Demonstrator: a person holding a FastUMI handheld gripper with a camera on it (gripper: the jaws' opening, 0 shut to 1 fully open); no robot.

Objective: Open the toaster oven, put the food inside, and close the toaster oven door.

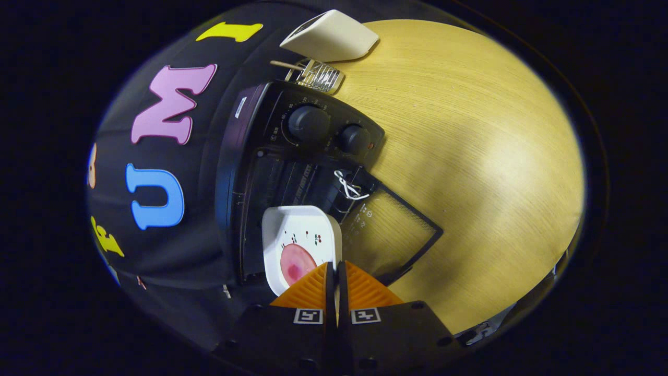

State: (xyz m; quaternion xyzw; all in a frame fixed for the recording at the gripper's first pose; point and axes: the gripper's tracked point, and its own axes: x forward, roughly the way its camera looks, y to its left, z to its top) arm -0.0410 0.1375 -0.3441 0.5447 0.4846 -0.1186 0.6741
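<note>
The oven [292,172] stands at the left edge of the table [469,156], its back against the booth wall. It is dark, with two round knobs [309,124] side by side on its control panel. Its door [391,230] is swung fully open and lies out over the tabletop; the wood grain shows through the glass. Inside the open mouth a wire rack [308,183] can be seen, and a small white wire loop [348,187] hangs at the mouth's rim next to the door hinge.

Just ahead of the fingers, the plate [292,230] is a white square dish with rounded corners and small printed dots. It sits at the oven's mouth, over the opening; whether it rests on the rack cannot be told. A round pink slice of food [296,262] lies on the plate's near part, beside the left fingertip.

The gripper [335,269] has its two fingers drawn close, with only a thin slit between them, and the plate's near edge runs into that slit, so the claw is clenched on the plate's rim.

Beyond the oven, toward the table's far edge, a small wire basket [318,77] lies next to a pale boxy appliance [329,35]. The rest of the tabletop, to the right, is bare wood.
</note>
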